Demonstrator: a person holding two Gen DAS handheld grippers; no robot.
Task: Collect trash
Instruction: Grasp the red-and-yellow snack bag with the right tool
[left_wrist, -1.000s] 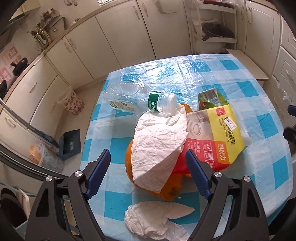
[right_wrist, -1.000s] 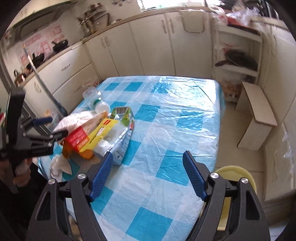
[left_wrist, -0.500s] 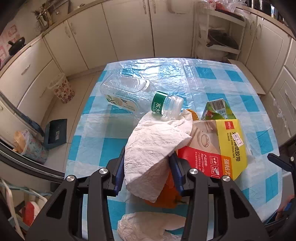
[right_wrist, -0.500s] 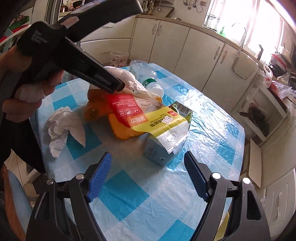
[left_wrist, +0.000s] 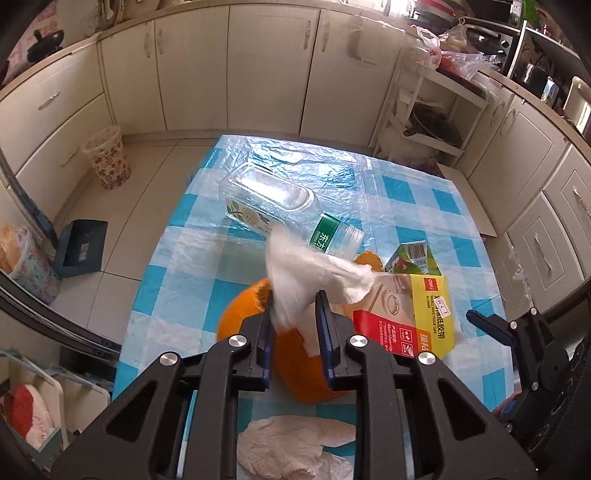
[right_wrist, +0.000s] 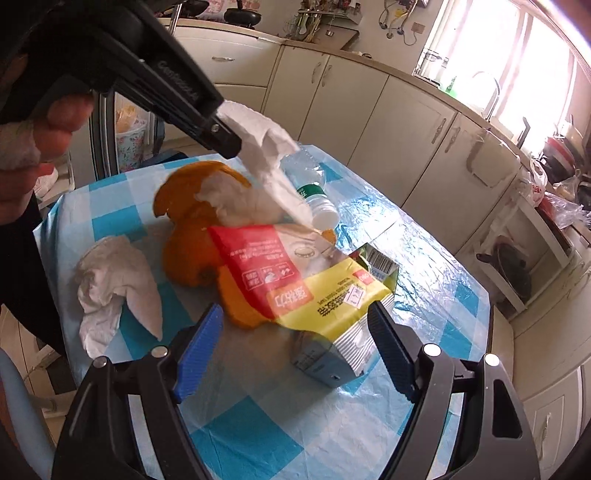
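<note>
My left gripper (left_wrist: 295, 306) is closing its jaws on a white tissue (left_wrist: 314, 269), which is pinched between the blue pads and hangs lifted above the orange peel (left_wrist: 240, 314). From the right wrist view the left gripper (right_wrist: 229, 144) holds the tissue (right_wrist: 269, 147) over the pile. My right gripper (right_wrist: 295, 314) is open, just short of the red-and-yellow tape packet (right_wrist: 295, 273), with nothing between its fingers. A clear plastic bottle (left_wrist: 273, 199), a green carton (left_wrist: 413, 258) and a second crumpled tissue (left_wrist: 295, 446) lie on the blue-checked table (left_wrist: 184, 258).
A patterned waste basket (left_wrist: 107, 158) and a dark dustpan (left_wrist: 81, 247) sit on the floor left of the table. Cream cabinets run along the walls, with a white shelf rack (left_wrist: 436, 122) behind the table's far right corner.
The left jaws have closed onto the tissue and lifted it off the orange peel. The right gripper has swung round to face the pile, still open.
</note>
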